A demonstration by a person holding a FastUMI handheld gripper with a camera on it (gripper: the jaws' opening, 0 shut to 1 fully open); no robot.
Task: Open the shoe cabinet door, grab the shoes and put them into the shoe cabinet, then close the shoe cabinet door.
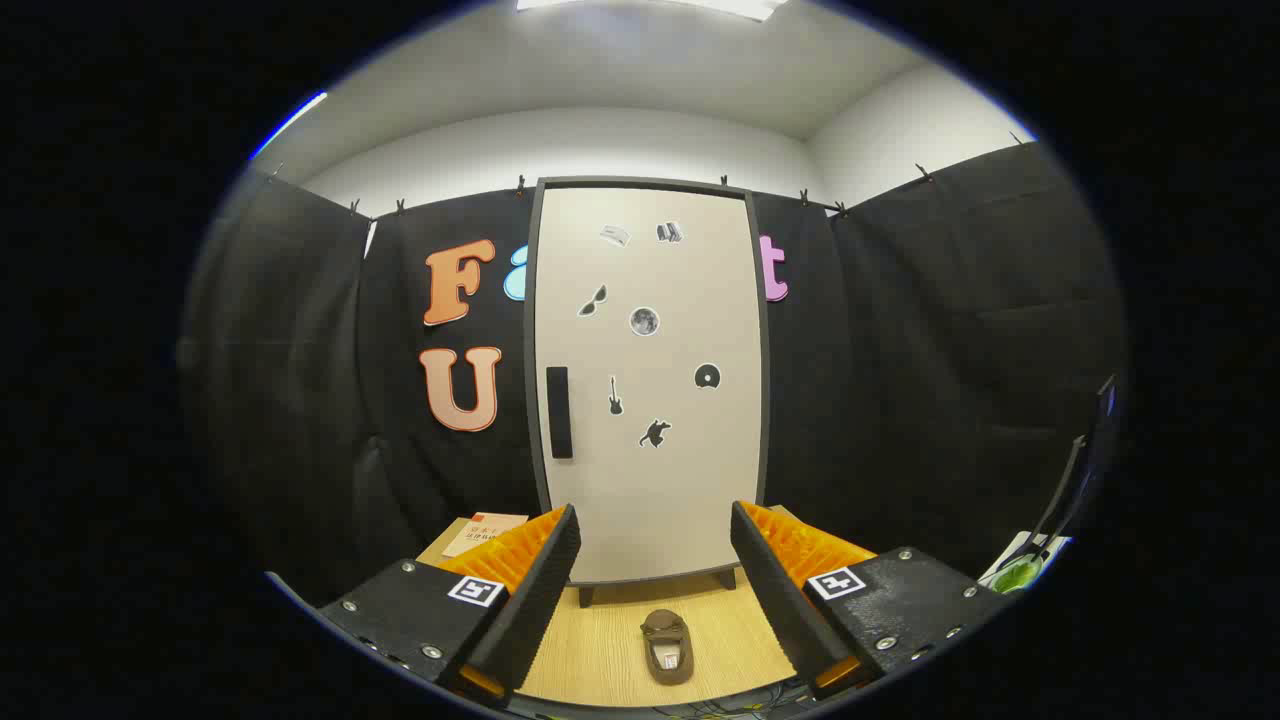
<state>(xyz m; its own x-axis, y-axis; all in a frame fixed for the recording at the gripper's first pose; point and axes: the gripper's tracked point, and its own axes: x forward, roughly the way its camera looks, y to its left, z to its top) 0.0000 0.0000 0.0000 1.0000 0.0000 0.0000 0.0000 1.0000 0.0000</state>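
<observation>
Initially, the gripper (655,590) hangs back with jaws apart and empty, squared to the closed shoe cabinet door (650,400), whose handle (559,411) sits at its left edge, while the shoe (668,647) waits on the desk (600,650) before it.

Tongs (655,600) carry black screwed blocks with square, seemingly coded markers.

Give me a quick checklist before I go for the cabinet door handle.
1. Shoe cabinet door shut, ready to be opened: ok.
2. Handle in plain sight on the door's left side: ok.
3. Gripper open, fingers apart and holding nothing: ok.
4. Shoe on the wooden table between the fingers, in front of the door: ok.
5. Door swings without hitting the shoe: cannot tell.
</observation>
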